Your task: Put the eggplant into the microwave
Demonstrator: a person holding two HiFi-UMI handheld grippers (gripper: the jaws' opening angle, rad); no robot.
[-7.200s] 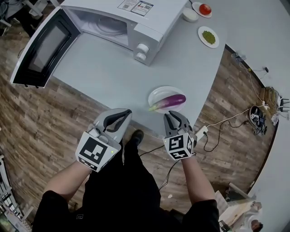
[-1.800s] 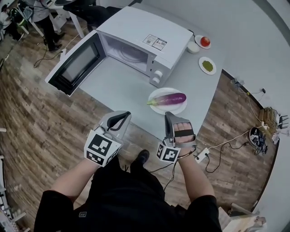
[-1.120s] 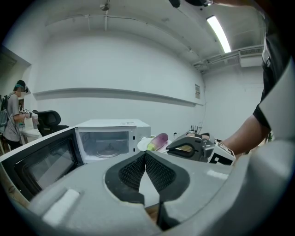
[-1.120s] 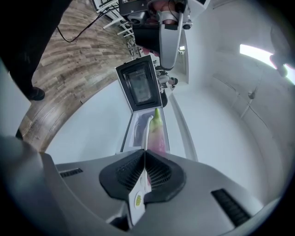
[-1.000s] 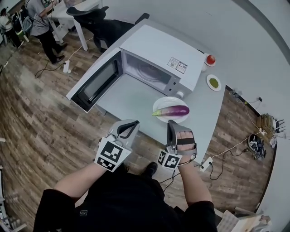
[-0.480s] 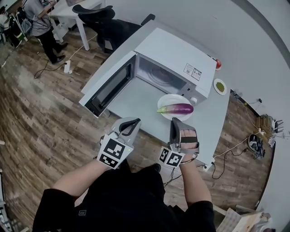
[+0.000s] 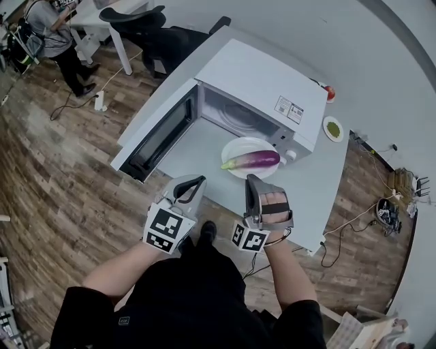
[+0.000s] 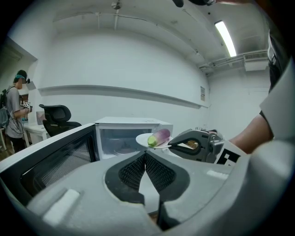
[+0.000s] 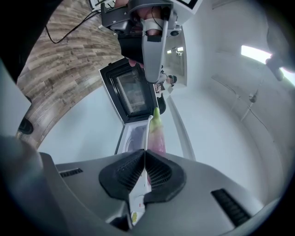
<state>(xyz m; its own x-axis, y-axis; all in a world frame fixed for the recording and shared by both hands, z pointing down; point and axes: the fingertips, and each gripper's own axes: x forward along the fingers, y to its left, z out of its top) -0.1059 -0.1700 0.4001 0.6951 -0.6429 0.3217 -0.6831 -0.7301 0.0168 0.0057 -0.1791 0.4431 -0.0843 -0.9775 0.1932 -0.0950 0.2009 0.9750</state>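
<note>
A purple eggplant (image 7: 252,159) with a green stem lies on a white plate (image 7: 235,146). My right gripper (image 7: 250,178), turned on its side, is shut on the plate's near rim and holds it level. The plate hangs in front of the right side of the open white microwave (image 7: 262,82), whose door (image 7: 155,129) swings out to the left. In the left gripper view the eggplant (image 8: 159,136) and plate (image 8: 142,139) sit before the cavity, pinched by the right gripper (image 8: 169,146). My left gripper (image 7: 197,180) is shut and empty, off the table's front edge.
Two small dishes stand behind the microwave at the table's right: one with something red (image 7: 330,93), one with green (image 7: 333,128). A black office chair (image 7: 146,17) and a person (image 7: 51,31) are at the far left. Cables (image 7: 385,211) lie on the wooden floor.
The right gripper has shut on the plate's rim, and over the last second it has carried plate and eggplant leftward from below the knobs toward the microwave's opening. The left gripper stays shut alongside.
</note>
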